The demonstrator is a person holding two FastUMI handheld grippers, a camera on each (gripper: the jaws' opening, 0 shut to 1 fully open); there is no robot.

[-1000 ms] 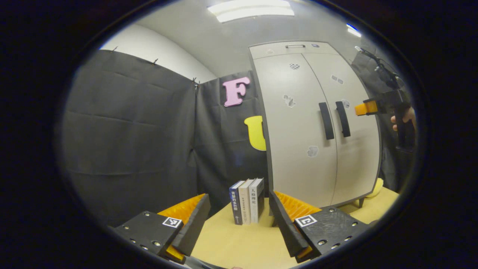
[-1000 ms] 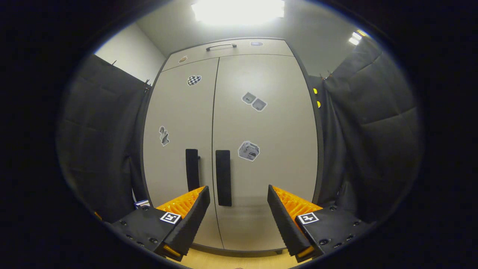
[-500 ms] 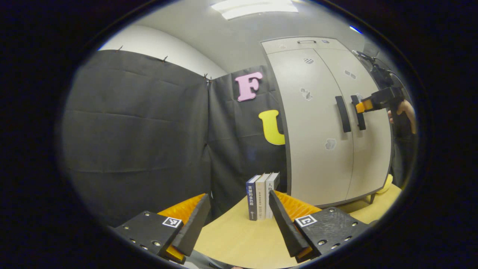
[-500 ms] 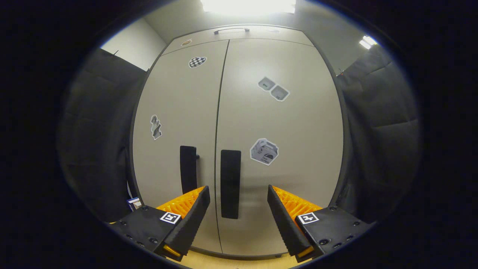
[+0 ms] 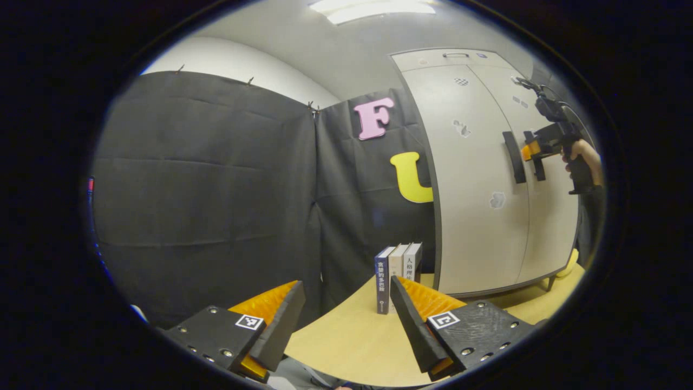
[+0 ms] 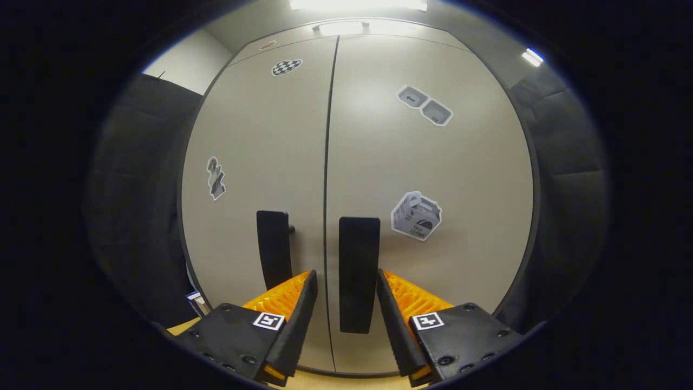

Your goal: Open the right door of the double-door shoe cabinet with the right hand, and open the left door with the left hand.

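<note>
Right door handle (image 6: 358, 273) stands upright, long axis vertical, dead ahead between your right gripper (image 6: 341, 319) fingers. Jaws narrowed around it, one finger each side; whether the pads already touch it is hard to tell, a thin gap seems to remain. Both doors look flush, seam unbroken, so nothing open yet. Right door (image 6: 427, 179) hinges on its outer edge, so you'd close on the handle and pull back and out to your right; the booth's cloth wall hangs near that side, watch the swing. Left door handle (image 6: 273, 249) sits just beside, across the seam, upright too.

Your left gripper (image 5: 346, 319) hangs well apart from the shoe cabinet (image 5: 476, 179), jaws wide with nothing between them, over the tabletop (image 5: 352, 341). Books (image 5: 398, 276) stand upright near the cabinet's left corner; the left door will sweep above that area, so approach its handle from the front.
</note>
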